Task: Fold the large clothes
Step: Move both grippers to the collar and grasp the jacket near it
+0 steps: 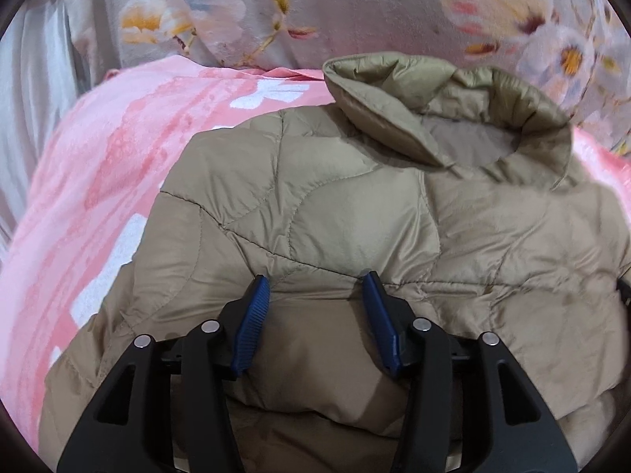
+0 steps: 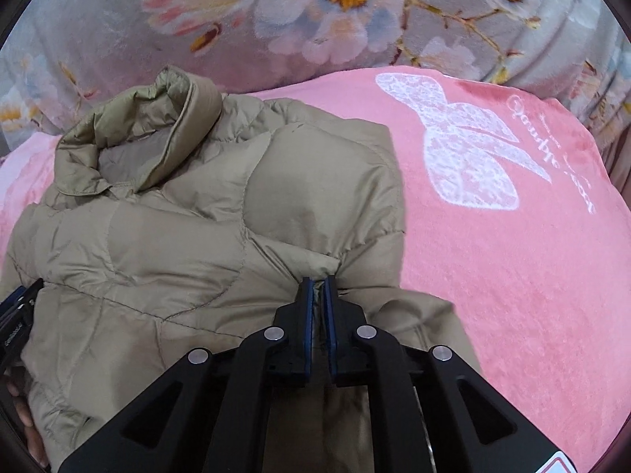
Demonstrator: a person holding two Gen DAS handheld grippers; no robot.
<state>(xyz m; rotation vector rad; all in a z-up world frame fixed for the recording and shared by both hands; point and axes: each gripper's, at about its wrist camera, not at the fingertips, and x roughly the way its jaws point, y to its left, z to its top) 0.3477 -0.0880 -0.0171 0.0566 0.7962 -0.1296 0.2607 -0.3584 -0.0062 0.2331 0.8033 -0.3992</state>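
A tan quilted puffer jacket (image 1: 355,213) lies partly folded on a pink blanket (image 1: 110,165), its stand-up collar (image 1: 445,114) pointing away from me. My left gripper (image 1: 317,285) is open, its blue pads resting on the jacket's folded edge with fabric bulging between them. In the right wrist view the same jacket (image 2: 177,228) fills the left half on the pink blanket (image 2: 512,276). My right gripper (image 2: 318,282) is shut on a pinch of jacket fabric at its right-hand fold. The left gripper's body (image 2: 17,311) shows at the left edge.
A grey floral blanket (image 2: 315,12) is bunched up behind the jacket, also seen in the left wrist view (image 1: 355,12). The pink blanket carries a white bow print (image 2: 465,146) to the jacket's right. A pale curtain (image 1: 35,79) hangs at far left.
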